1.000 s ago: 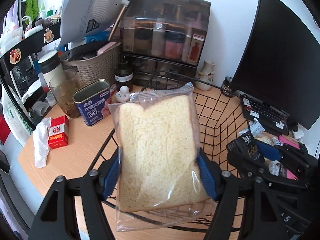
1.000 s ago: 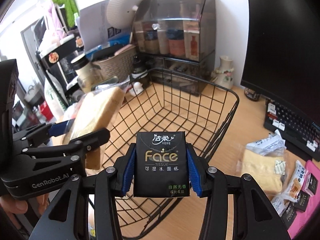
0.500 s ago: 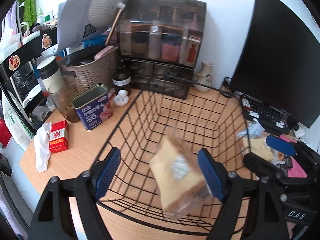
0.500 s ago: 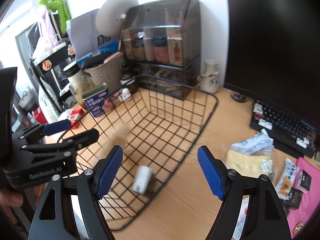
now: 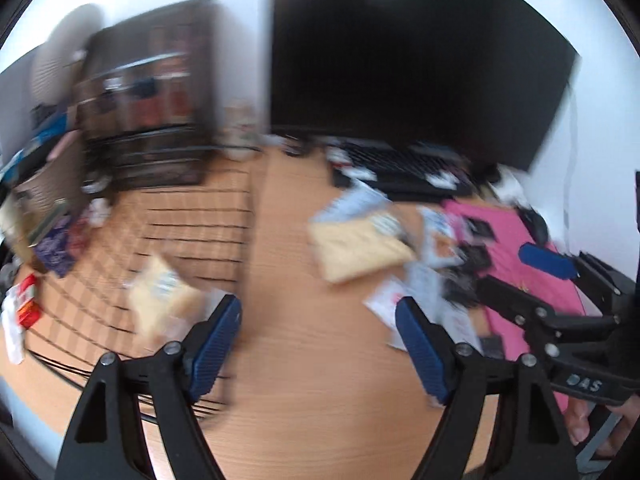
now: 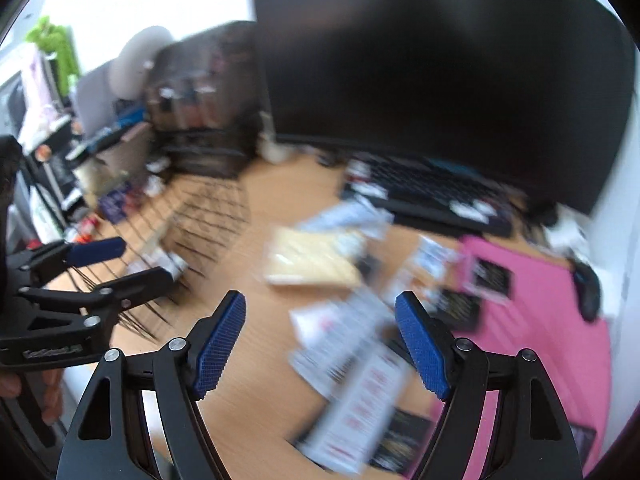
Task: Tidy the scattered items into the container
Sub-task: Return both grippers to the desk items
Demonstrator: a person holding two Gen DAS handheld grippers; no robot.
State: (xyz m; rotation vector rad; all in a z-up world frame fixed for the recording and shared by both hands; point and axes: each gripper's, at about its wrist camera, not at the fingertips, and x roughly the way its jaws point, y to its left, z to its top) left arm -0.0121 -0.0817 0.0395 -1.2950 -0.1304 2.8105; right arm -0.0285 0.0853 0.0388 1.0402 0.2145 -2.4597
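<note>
Both jaws wide and empty, left gripper [image 5: 318, 344] and right gripper [image 6: 320, 344] face loose packets [image 6: 348, 332] awaiting the black wire basket [image 5: 192, 216].

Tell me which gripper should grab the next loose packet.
Right, probably: the right gripper is open and empty directly over the white packets beside the pink mat; the left gripper faces bare desk.

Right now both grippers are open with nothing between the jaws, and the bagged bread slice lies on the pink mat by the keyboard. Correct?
Not quite. The left gripper and right gripper are open with nothing between the jaws, but the bagged bread slice lies inside the wire basket, not on the pink mat. The left wrist view shows it.
</note>
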